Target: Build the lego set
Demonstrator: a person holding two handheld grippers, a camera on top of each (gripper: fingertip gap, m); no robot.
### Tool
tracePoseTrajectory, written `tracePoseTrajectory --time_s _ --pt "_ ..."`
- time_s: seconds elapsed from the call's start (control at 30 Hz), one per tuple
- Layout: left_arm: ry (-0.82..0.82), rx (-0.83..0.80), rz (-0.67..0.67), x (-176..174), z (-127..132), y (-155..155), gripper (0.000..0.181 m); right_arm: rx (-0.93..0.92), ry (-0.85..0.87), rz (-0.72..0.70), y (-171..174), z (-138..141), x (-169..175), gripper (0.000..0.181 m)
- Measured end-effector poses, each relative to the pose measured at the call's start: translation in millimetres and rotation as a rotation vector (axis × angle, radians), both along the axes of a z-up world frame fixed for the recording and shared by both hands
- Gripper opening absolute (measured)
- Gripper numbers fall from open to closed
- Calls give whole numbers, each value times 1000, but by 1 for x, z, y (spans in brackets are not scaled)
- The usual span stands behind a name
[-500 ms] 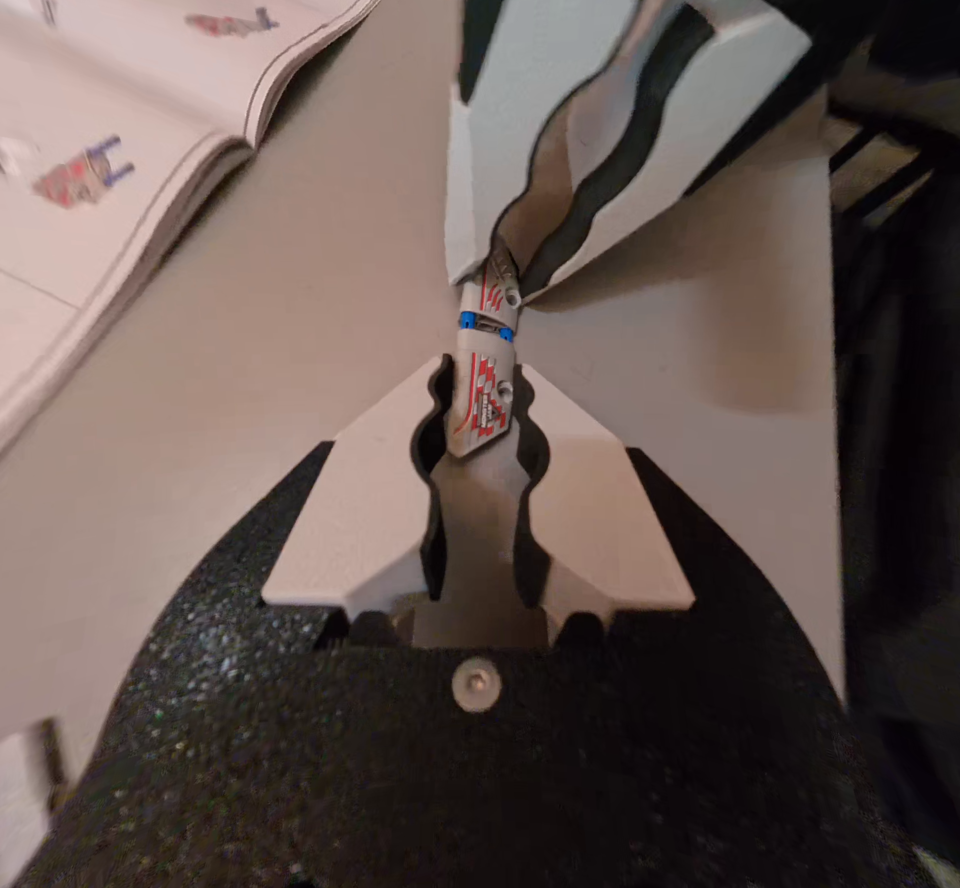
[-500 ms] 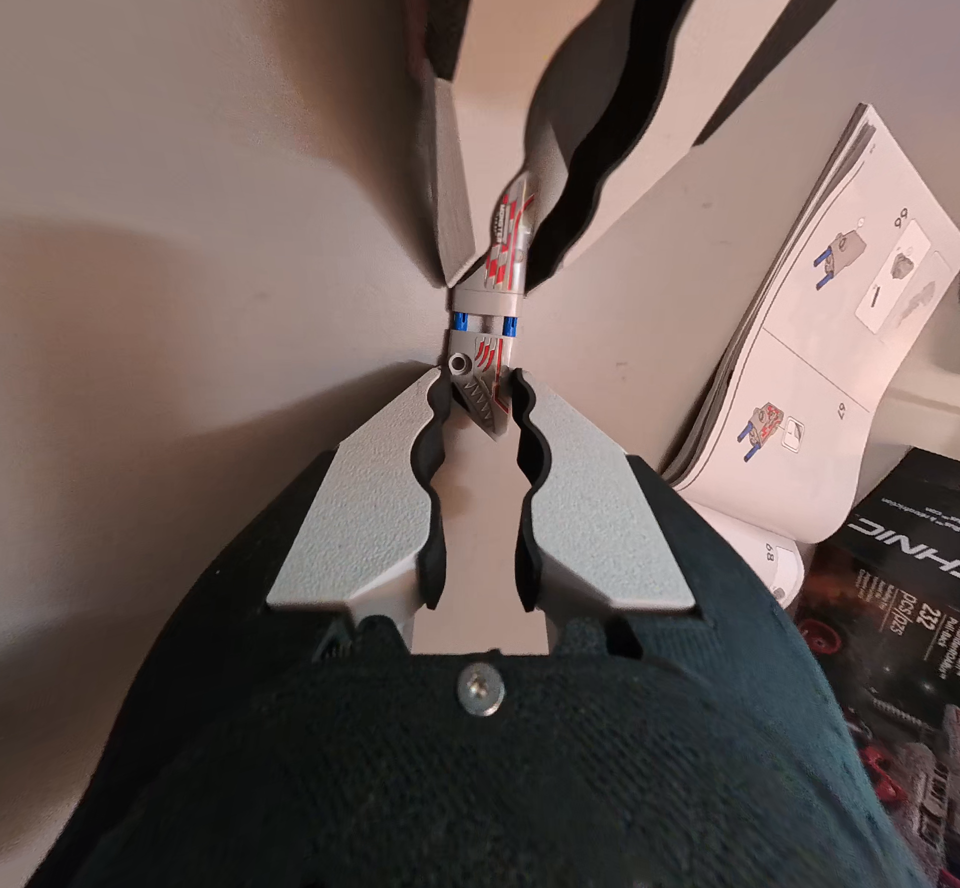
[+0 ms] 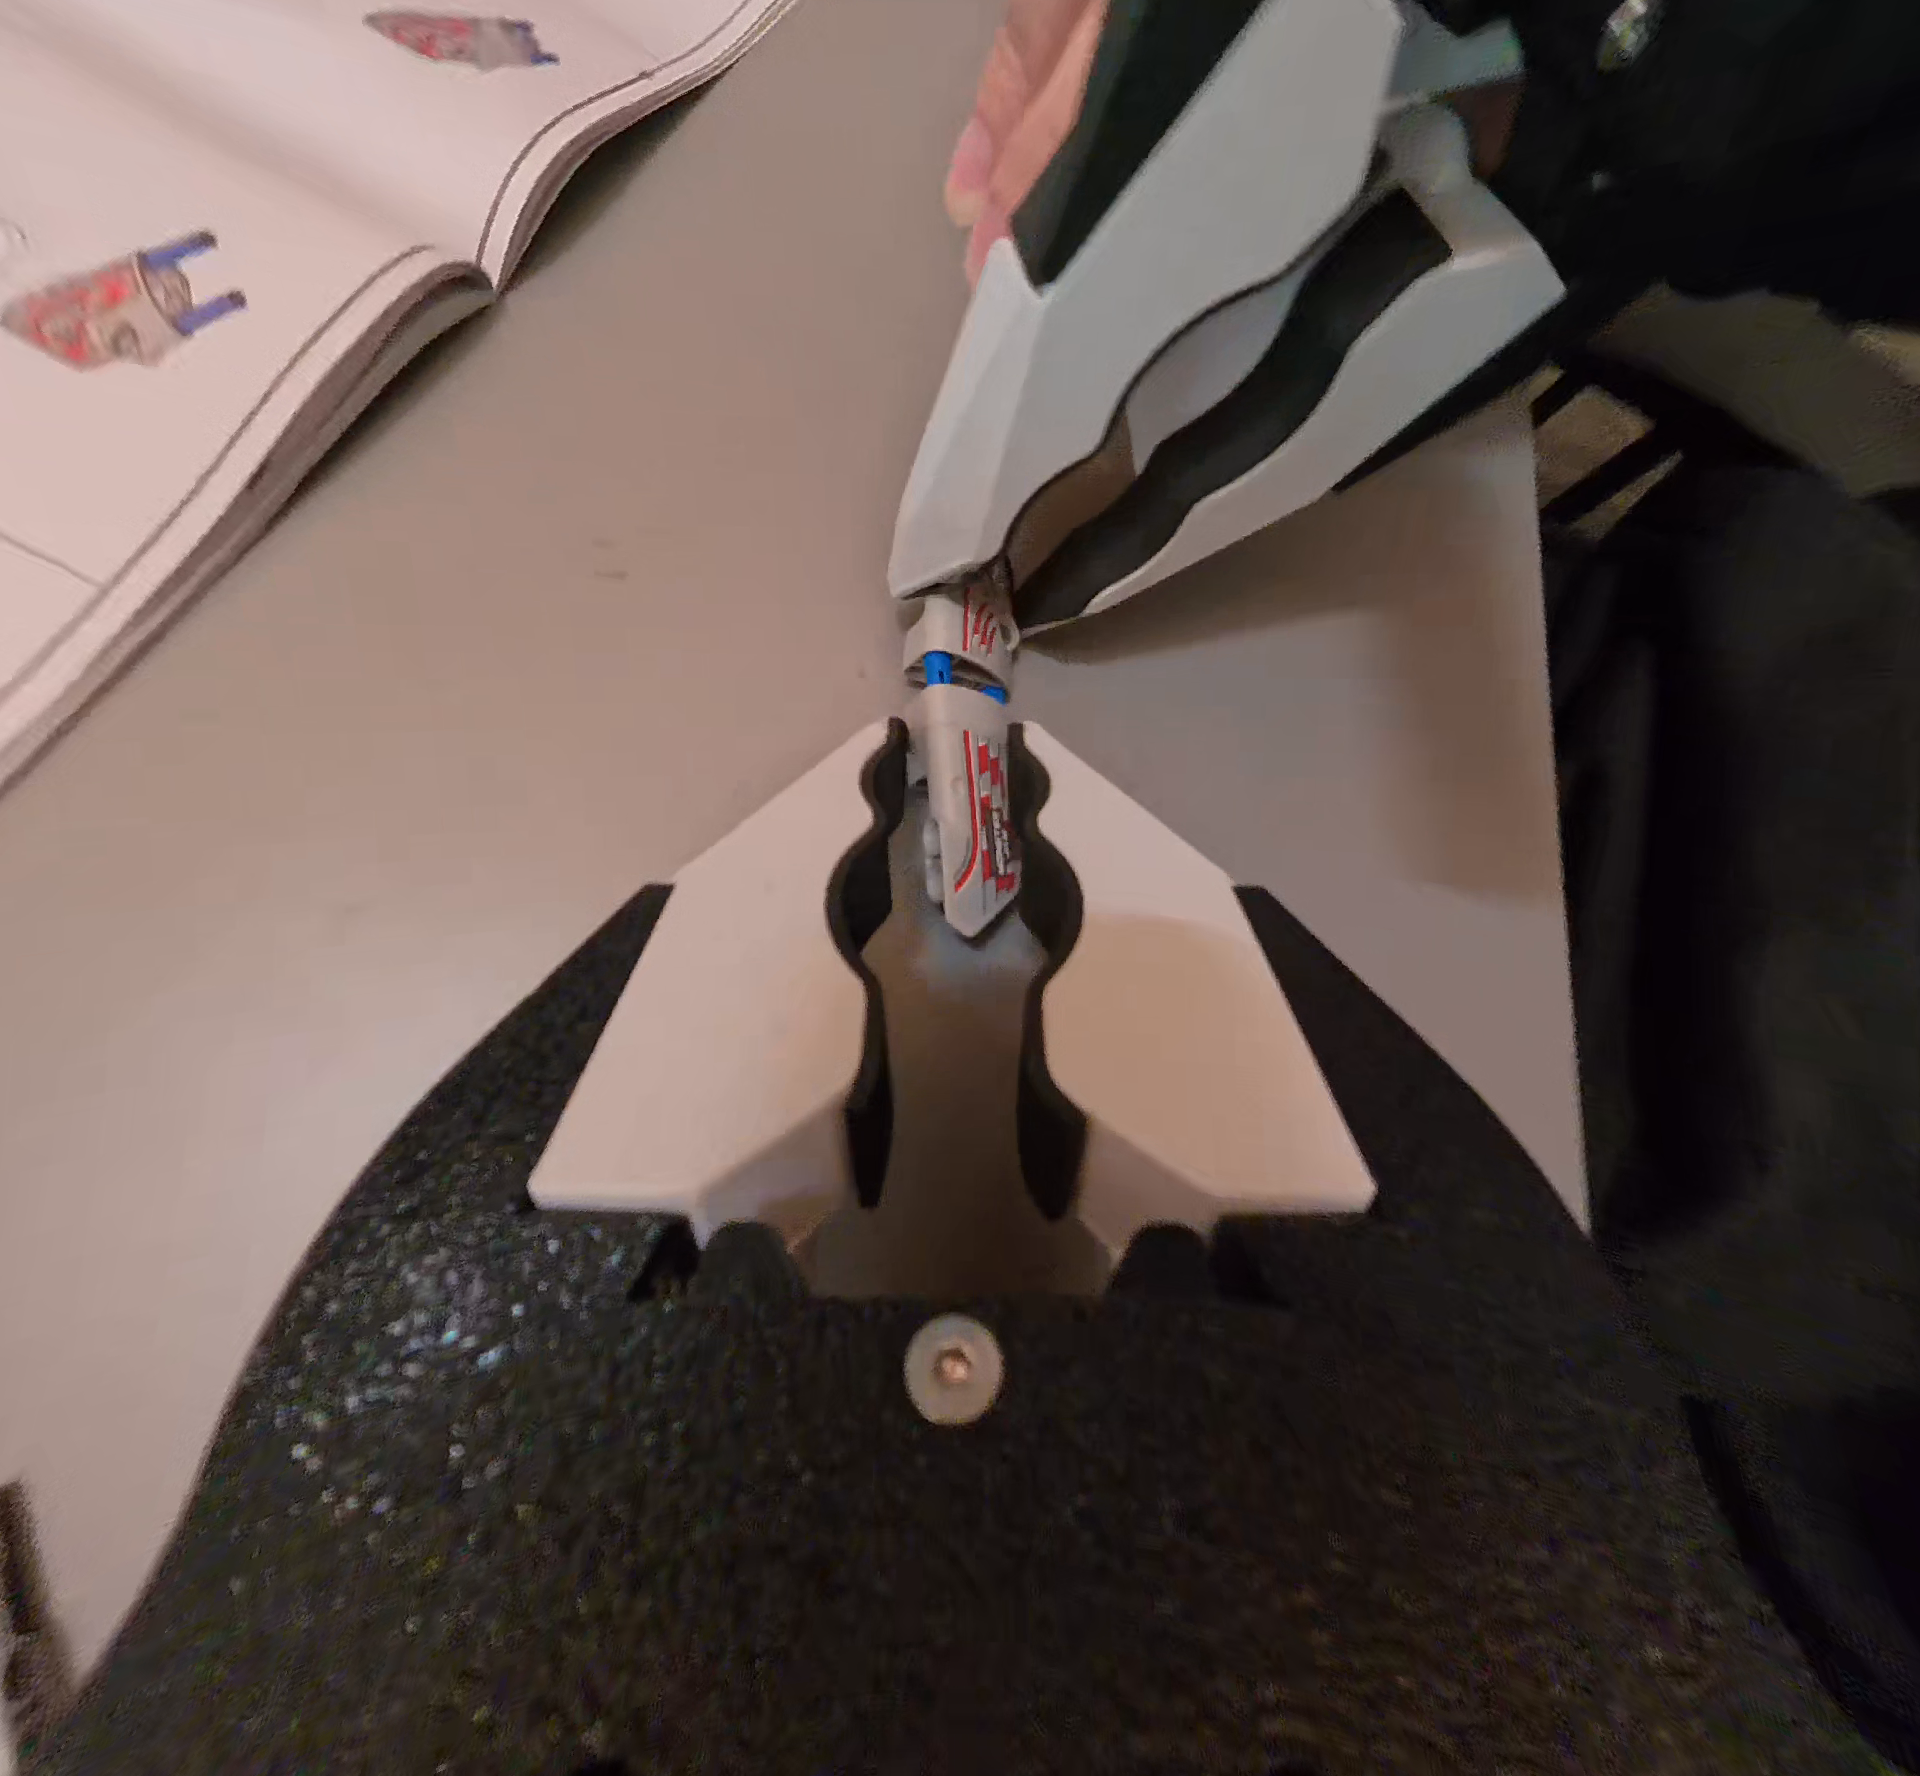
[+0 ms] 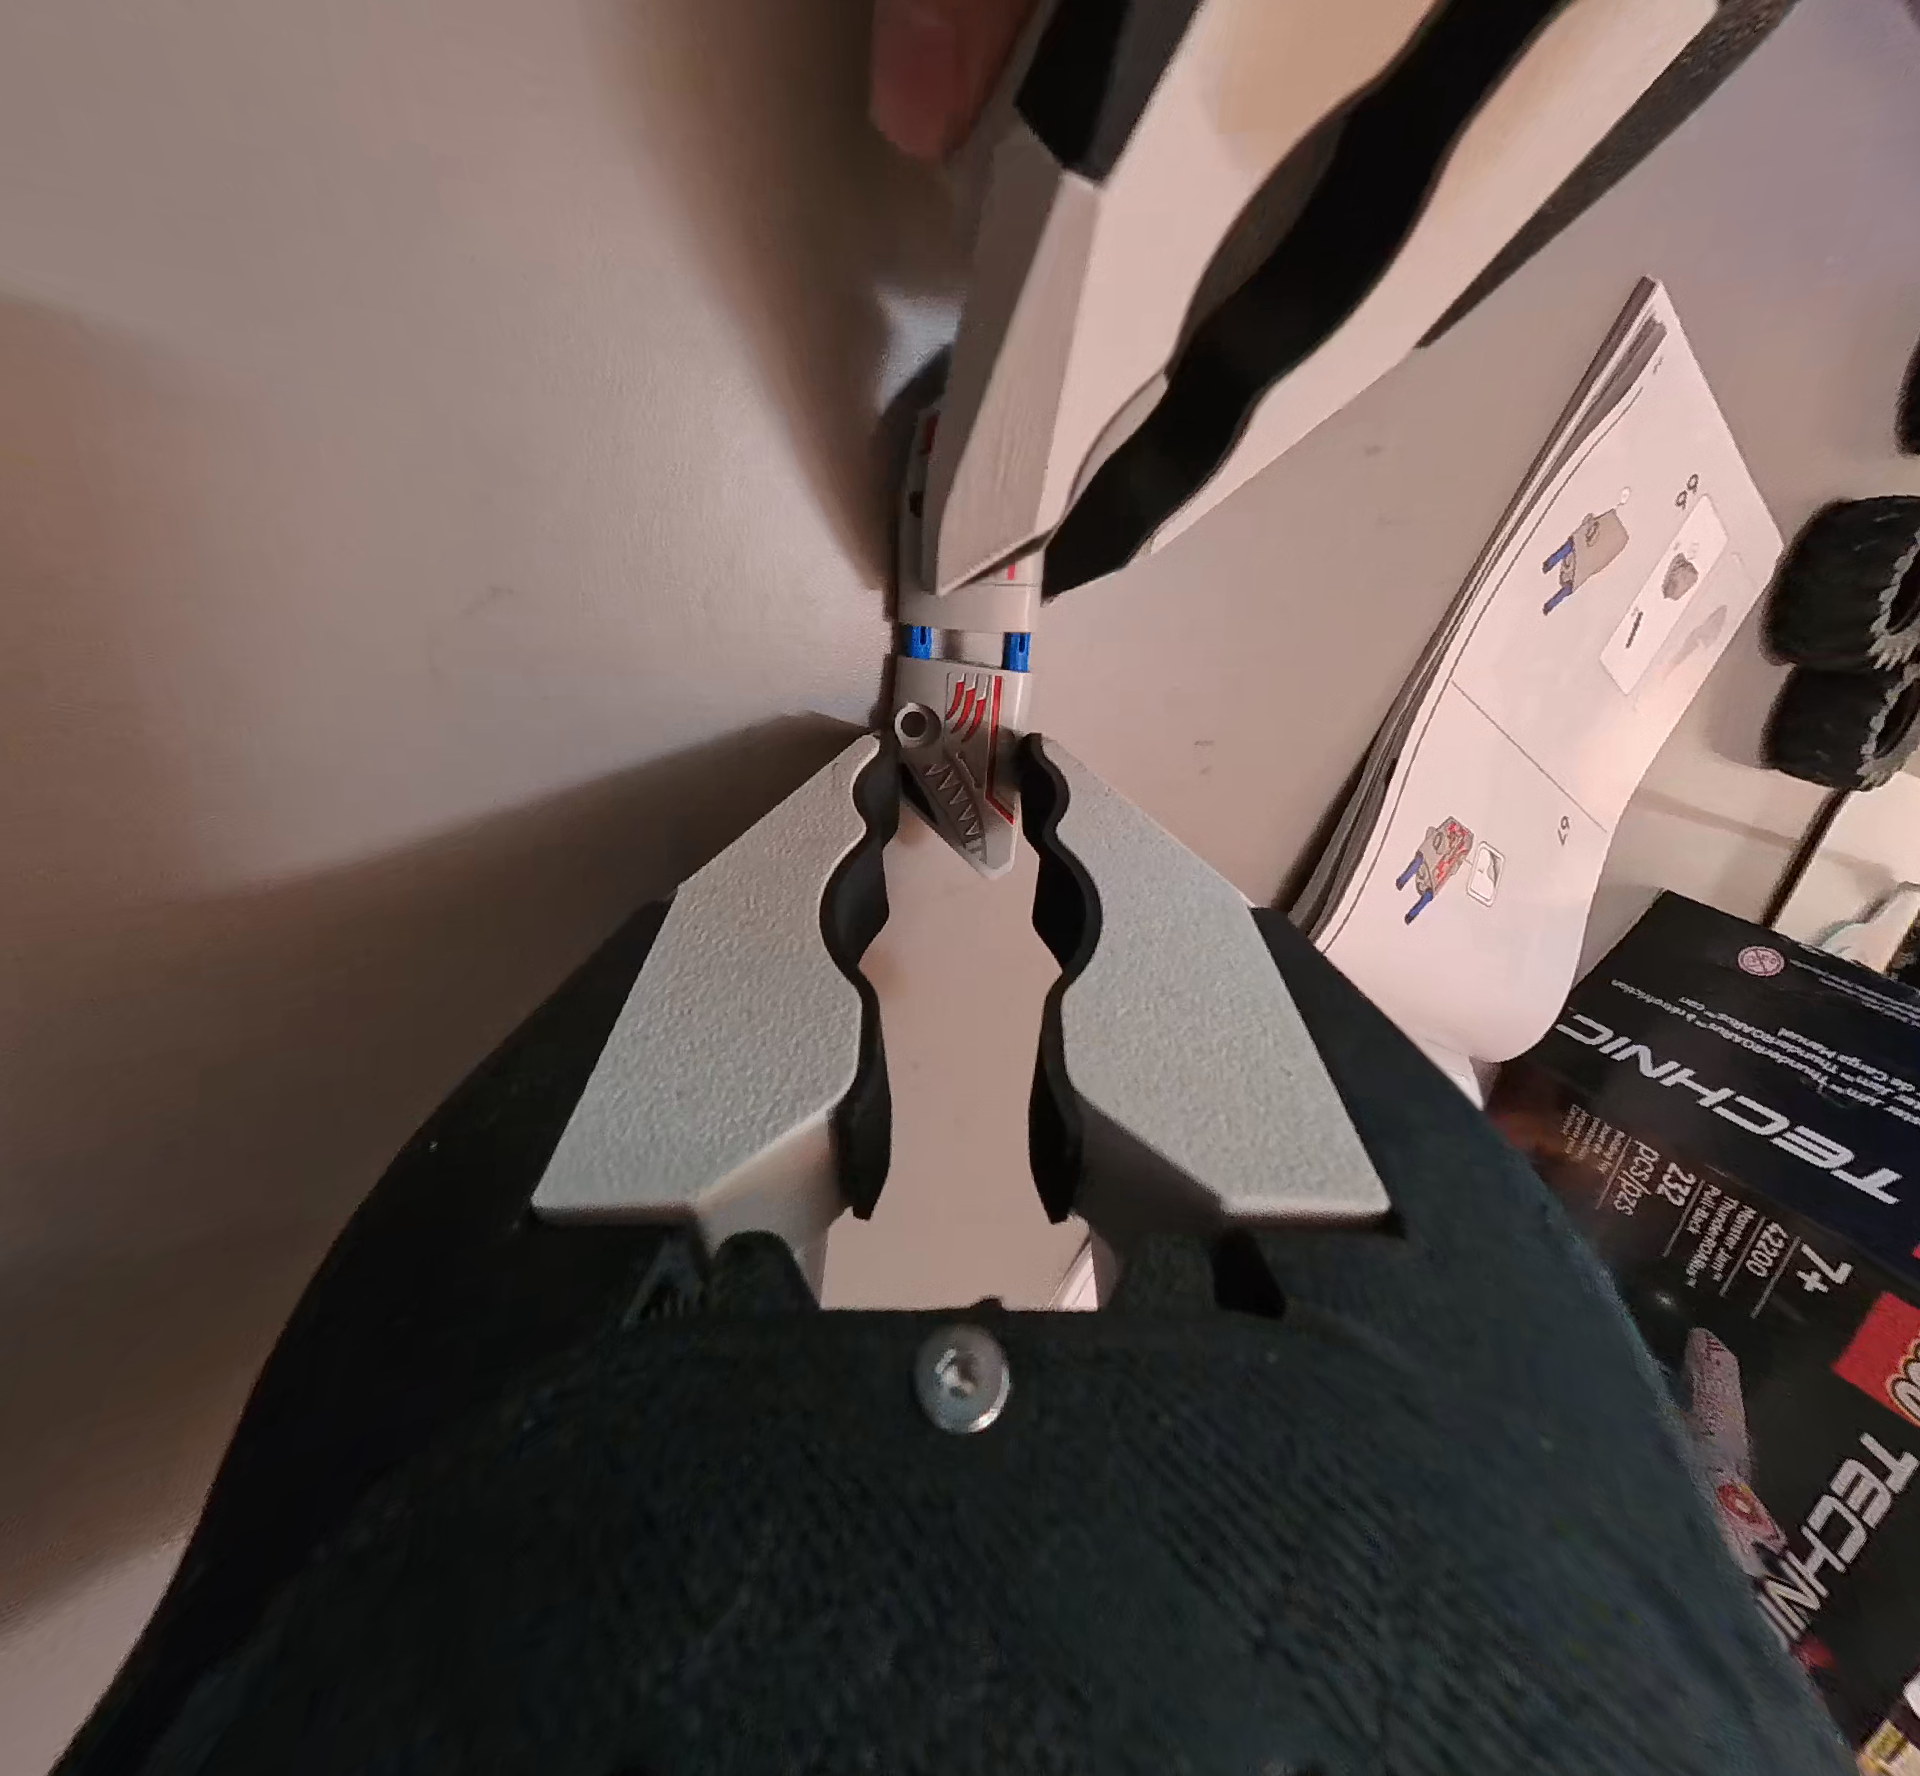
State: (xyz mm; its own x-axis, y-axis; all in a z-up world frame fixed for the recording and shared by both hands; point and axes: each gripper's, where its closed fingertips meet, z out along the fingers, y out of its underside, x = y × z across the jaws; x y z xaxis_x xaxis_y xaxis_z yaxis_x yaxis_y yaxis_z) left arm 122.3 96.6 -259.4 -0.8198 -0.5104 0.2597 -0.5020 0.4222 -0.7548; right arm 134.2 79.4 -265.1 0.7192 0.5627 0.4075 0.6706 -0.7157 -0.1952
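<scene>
The left gripper point(image 3: 956, 770) pinches one grey stickered panel point(image 3: 982, 833) at its fingertips, and the right gripper point(image 4: 951, 770) pinches the other grey panel point(image 4: 961, 781) directly ahead of it, the two joined by blue pins point(image 4: 966, 643) with a gap between them, above the table point(image 3: 520, 687). Both grips look shallow, near the tips only. If the halves are pushed off-axis, the pins could jam or a panel could twist out and drop.
</scene>
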Motion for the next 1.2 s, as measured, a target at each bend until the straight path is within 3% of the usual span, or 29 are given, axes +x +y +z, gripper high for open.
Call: tracePoseTrajectory --time_s 0.13,0.3,0.43,0.6,0.8,1.2 --pt "-68 52 -42 -3 -1 -1 20 -15 -28 1 0 0 0 22" --pt "-49 -78 39 1 27 18 26 7 -28 -14 0 0 0 22" --pt "179 -53 53 -18 15 35 26 22 -47 -18 0 1 0 22" --pt "322 -122 73 -21 4 14 22 37 -37 -31 0 1 0 22" --pt "329 -132 161 -9 -2 5 11 72 -20 -33 1 1 0 22" --pt "363 -182 151 -8 -1 7 10 150 -73 -53 3 3 1 22"
